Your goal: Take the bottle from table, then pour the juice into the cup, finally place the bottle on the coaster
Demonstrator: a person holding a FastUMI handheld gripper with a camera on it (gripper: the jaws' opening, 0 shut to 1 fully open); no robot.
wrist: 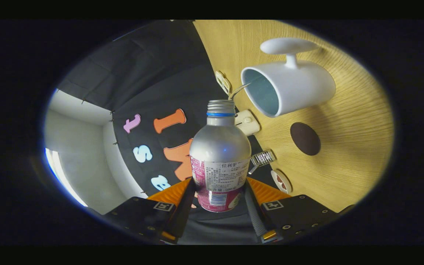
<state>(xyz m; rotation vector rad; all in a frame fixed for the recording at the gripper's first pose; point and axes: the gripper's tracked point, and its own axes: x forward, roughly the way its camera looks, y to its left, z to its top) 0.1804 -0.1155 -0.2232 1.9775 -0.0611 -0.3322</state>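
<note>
Gripper [219, 191] is clamped on the bottle [220, 162], one finger pressing each side of the labelled lower body, so the grip sits low and leaves the neck free for pouring. The whole view is rolled over: the table [352, 154] runs up the right side like a wall, which says the bottle is lifted off it and tipped well toward horizontal. Cap is off; the threaded mouth points up and past the fingers toward the cup [287, 86]. I'd call this the pouring step, mouth lined up short of the rim. No stream visible, and whether any juice is already in the cup I can't tell.

Just beyond the bottle's mouth, small pale clutter by the table's back edge, too small to name. Right of the bottle, the white cup with its handle sticking out, open side facing the mouth, near but apart. Beside the cup, toward the fingers, the dark round coaster [305, 138] lies flat and bare, kept free for the bottle's landing. Risk: mouth still short of the rim, so more tilt now could spill on the wood.
</note>
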